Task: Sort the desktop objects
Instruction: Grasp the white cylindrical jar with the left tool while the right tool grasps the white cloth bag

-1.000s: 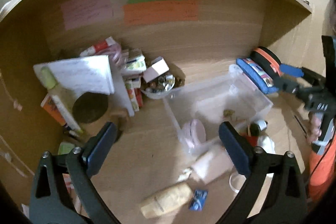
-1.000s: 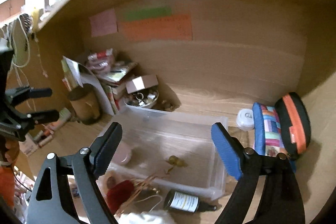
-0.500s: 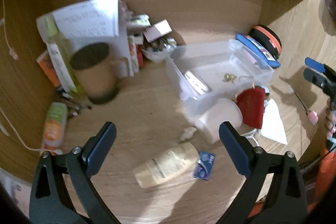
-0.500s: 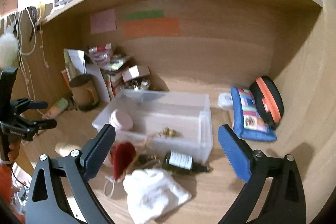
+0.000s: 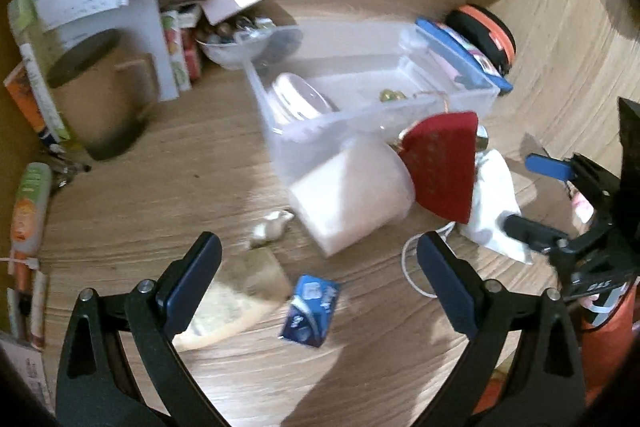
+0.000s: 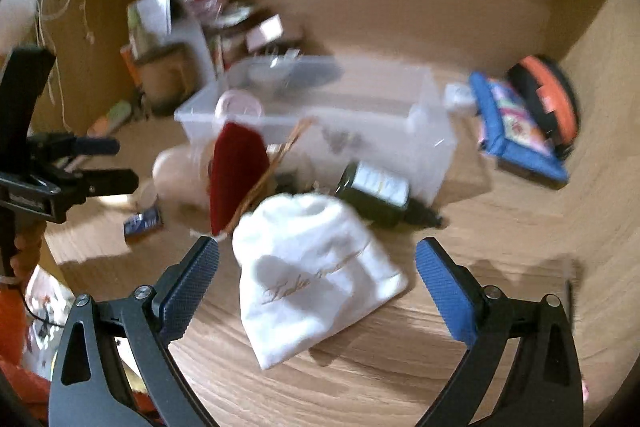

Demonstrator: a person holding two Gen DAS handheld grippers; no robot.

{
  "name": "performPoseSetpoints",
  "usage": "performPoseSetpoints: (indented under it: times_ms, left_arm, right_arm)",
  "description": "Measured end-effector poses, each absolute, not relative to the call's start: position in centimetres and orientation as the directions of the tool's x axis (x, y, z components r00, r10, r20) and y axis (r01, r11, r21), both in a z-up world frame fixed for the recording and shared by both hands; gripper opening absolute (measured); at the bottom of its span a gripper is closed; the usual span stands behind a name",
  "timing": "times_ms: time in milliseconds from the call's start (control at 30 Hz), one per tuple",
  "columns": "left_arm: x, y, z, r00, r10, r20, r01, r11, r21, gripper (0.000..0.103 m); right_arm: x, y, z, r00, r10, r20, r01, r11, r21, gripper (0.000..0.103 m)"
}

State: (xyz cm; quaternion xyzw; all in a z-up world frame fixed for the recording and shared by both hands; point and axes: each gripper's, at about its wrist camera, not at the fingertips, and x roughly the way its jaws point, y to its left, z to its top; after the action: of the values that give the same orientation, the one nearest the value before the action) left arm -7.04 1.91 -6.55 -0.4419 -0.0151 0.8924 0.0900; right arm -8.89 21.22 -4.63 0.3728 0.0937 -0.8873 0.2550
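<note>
The white cloth pouch lies flat on the desk, just in front of the clear plastic bin, and sits between the 2 fingers of the right claw, which stands wide apart with neither pad touching the cloth. A dark glass bottle lies on its side touching the pouch's far edge, and a red heart-shaped piece with straw-coloured strings leans against the bin beside it. The bin already holds a pink round case and a small gold trinket; a patterned blue pouch and a black and orange case lie to its right.

The left claw is also apart and holds nothing. Under it lie a small blue packet and a cream-coloured bottle, with a white tub tipped on its side against the bin just beyond. The pictures are blurred, so the exact fingertip height over the desk cannot be told.

The likely next step is a pinch on the pouch. The soft cloth may bunch or slide away, leaving only a thin fold in the grip, which could slip out on the lift. The bottle touches the pouch, so a dragged pouch could roll it along the desk. The red heart's strings run close to the pouch and could get caught in the same pinch. On the left, the packet and the cream bottle are close, so a wide claw could nudge one while closing on the other
</note>
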Motion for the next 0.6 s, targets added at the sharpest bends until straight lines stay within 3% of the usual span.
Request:
performPoseSetpoints:
  times_ms: [367,500,600]
  left_arm:
    - [-10.1,3.7,-8.3,-0.545,0.176,-0.819,-0.068,-0.984,-0.166,0.099]
    - [-11.1,3.4,-8.9,-0.541,0.167,-0.824,-0.004,-0.981,-0.196,0.099]
    - [-11.5,3.6,-8.9,-0.556,0.139,-0.82,0.021,-0.983,-0.18,0.099]
  right_arm:
    - [-12.0,19.5,-8.7,-0.466,-0.358,-0.809,0.607,-0.795,0.002,0.097]
    - [-12.1,19.6,-8.7,-0.458,-0.387,-0.8,0.638,-0.77,0.008,0.078]
    - [-11.4,19.7,-8.5,-0.476,-0.402,-0.782,0.656,-0.755,-0.012,0.071]
